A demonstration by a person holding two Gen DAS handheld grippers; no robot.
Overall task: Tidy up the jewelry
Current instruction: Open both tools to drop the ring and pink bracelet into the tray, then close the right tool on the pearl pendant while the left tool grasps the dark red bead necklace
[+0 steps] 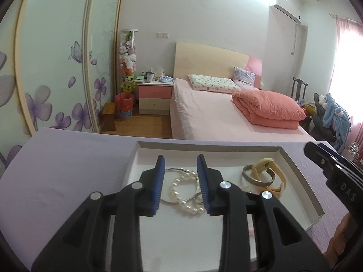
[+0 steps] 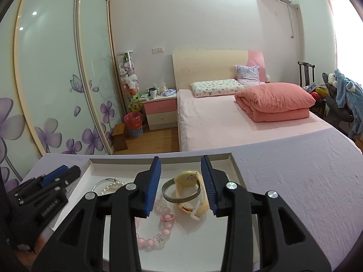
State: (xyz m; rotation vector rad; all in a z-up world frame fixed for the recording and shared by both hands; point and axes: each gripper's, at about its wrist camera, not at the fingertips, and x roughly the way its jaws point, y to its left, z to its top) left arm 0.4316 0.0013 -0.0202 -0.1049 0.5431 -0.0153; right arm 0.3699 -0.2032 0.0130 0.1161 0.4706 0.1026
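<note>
A shallow white tray (image 1: 295, 158) sits on a lilac-covered counter (image 1: 68, 170), with a pink bed (image 1: 215, 117) beyond it.

The left hand-held gripper (image 1: 180, 165) hangs over the left part of the tray, its 2 blue-padded jaws standing apart with nothing pressed between them. Seen through the gap, a pearl bracelet (image 1: 181, 195) lies on the tray floor, overlapping a thin silver bangle (image 1: 174, 171), with a small silver ring (image 1: 197, 198) just beside the right pad. None of these touches the pads as far as the view shows.

The right hand-held gripper (image 2: 180, 167) hovers over the right part of the tray, its jaws also apart and empty. Between and below them lie a pale yellow watch (image 2: 190, 181) and a grey metal bangle (image 2: 172, 196); the bangle is looped around the watch strap, the 2 touching. Nearer the camera, a string of pink and clear beads (image 2: 154, 238) curves across the tray floor, partly hidden behind the left jaw.

In the right wrist view the left hand-held gripper shows at the left edge of the tray (image 2: 231, 161), and the pearl bracelet (image 2: 111, 187) lies just beside it. In the left wrist view the right hand-held gripper (image 1: 317, 154) shows at the far right, above the tray's right rim, with the watch (image 1: 265, 170) and grey bangle (image 1: 256, 179) near it.
</note>
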